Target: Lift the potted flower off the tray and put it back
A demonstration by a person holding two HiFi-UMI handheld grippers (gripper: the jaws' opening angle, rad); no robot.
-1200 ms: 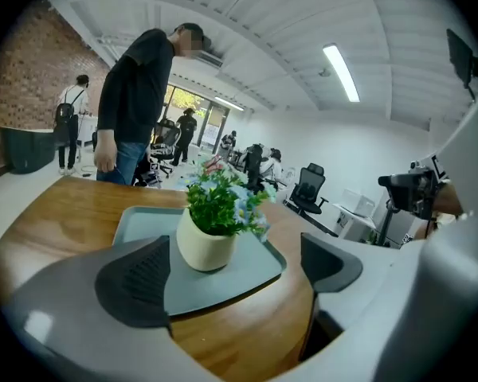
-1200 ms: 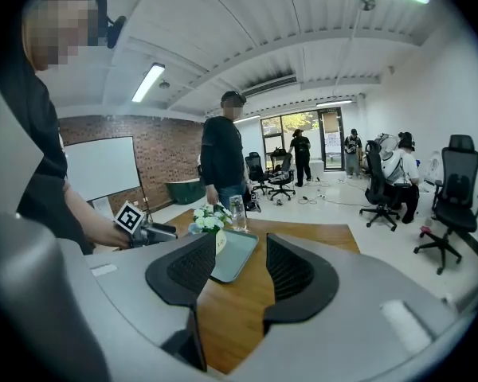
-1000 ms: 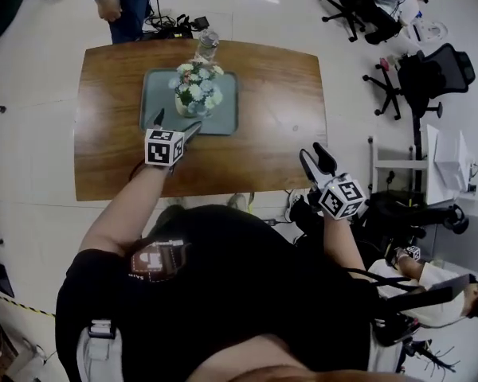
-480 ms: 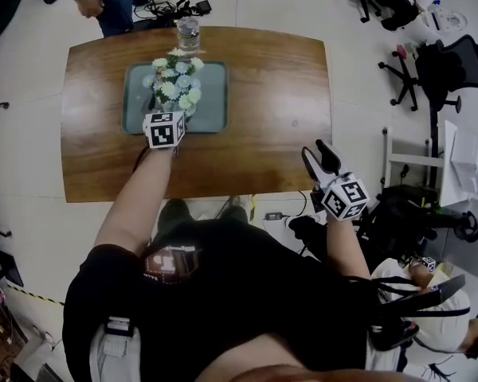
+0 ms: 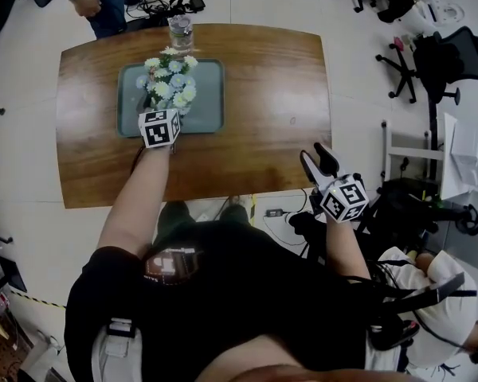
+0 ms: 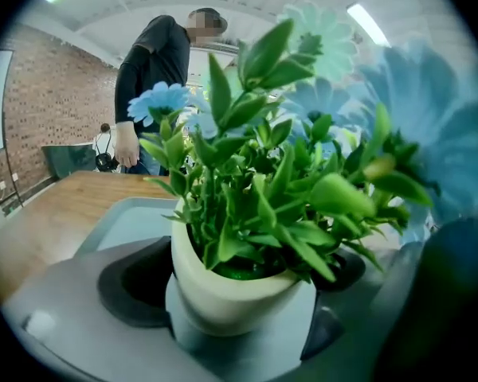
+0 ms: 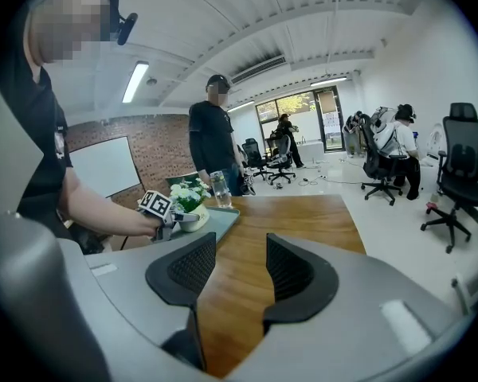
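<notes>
Brick wall and office chairs point(image 7: 462, 173) frame a wooden table point(image 5: 271, 86), where a grey tray point(image 5: 209, 94) sits ahead of the left tongs point(image 6: 239, 281). These tongs pinch the white pot of the potted flower point(image 5: 169, 86). Its dark pads point(image 6: 135, 281) lie against either side of the pot, which stands on the tray. Just beyond the flowers stands a clear bottle point(image 5: 180, 32). The right tongs point(image 7: 233, 273) hang spread and empty well off to the right, above the table's near edge. A person point(image 7: 211, 134) stands past the table's far end.
</notes>
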